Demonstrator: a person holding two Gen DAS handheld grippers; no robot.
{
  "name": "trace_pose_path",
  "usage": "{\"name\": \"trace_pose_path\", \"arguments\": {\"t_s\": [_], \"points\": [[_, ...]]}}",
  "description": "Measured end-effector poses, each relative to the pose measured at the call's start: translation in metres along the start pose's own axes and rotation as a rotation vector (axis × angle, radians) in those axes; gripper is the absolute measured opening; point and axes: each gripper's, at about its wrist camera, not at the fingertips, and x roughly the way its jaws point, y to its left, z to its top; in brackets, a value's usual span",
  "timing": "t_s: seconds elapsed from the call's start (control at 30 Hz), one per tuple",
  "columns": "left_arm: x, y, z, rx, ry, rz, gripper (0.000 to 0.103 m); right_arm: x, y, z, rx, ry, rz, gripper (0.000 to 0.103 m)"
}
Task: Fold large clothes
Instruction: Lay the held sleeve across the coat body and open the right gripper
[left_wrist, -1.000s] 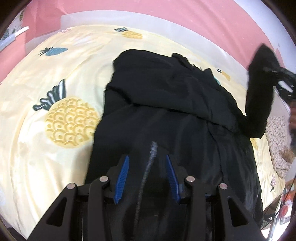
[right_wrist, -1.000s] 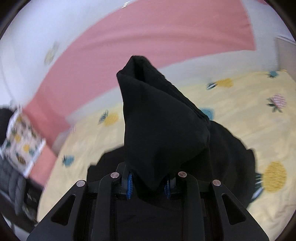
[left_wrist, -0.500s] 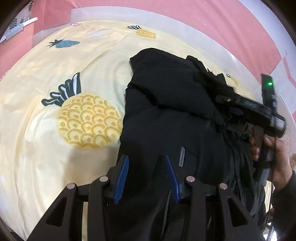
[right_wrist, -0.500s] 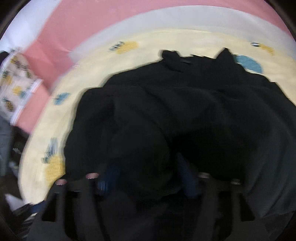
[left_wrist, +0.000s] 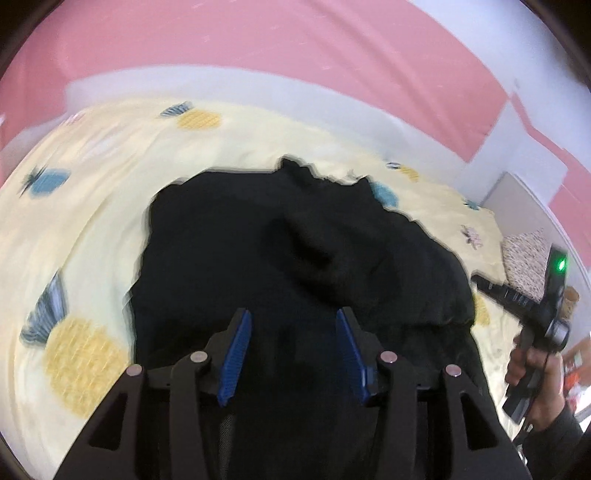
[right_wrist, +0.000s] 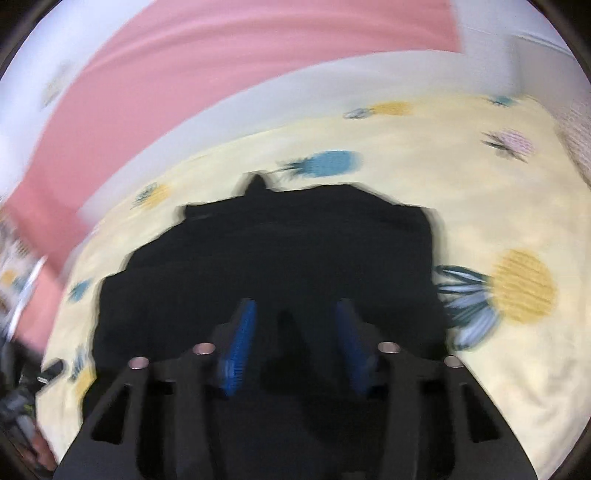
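Black garment (left_wrist: 295, 266) lies bunched on the pineapple sheet (left_wrist: 92, 229); left gripper (left_wrist: 293, 354) opening, right gripper (right_wrist: 295, 343) closing, both empty above it, so flatten before refolding.

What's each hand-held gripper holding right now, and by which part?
Nothing. The left hand-held gripper, jaws opening, and the right hand-held gripper, jaws closing, both sit over the black garment on the bed sheet with nothing pinched.
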Motion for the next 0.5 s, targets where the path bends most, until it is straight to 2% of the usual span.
{"name": "trace_pose_path", "arguments": {"t_s": [0.07, 0.13, 0.17, 0.23, 0.27, 0.3, 0.33, 0.37, 0.43, 0.5], "points": [[0.013, -0.021, 0.015, 0.038, -0.018, -0.03, 0.05, 0.003, -0.033, 0.0, 0.063, -0.011, -0.053, 0.036], [0.029, -0.04, 0.028, 0.071, -0.035, -0.065, 0.05, 0.011, -0.05, -0.001, 0.11, -0.006, -0.07, 0.035], [0.041, -0.048, 0.033, 0.09, -0.041, -0.073, 0.05, 0.025, -0.057, -0.006, 0.131, 0.03, -0.059, 0.034], [0.07, -0.058, 0.035, 0.128, -0.025, -0.04, 0.05, 0.048, -0.052, -0.016, 0.101, 0.098, -0.047, 0.032], [0.087, -0.058, 0.033, 0.138, 0.001, -0.008, 0.049, 0.058, -0.045, -0.02, 0.055, 0.124, -0.065, 0.032], [0.108, -0.052, 0.028, 0.139, 0.043, 0.031, 0.042, 0.065, -0.036, -0.027, 0.001, 0.126, -0.082, 0.032], [0.123, -0.045, 0.022, 0.135, 0.082, 0.064, 0.036, 0.068, -0.037, -0.028, -0.012, 0.121, -0.087, 0.032], [0.136, -0.036, 0.016, 0.131, 0.109, 0.094, 0.035, 0.069, -0.038, -0.028, -0.011, 0.119, -0.078, 0.032], [0.141, -0.021, 0.007, 0.118, 0.084, 0.063, 0.037, 0.066, -0.047, -0.024, 0.016, 0.129, -0.047, 0.032], [0.135, -0.02, 0.004, 0.14, 0.066, 0.066, 0.037, 0.057, -0.051, -0.022, 0.001, 0.129, -0.059, 0.032]]}}
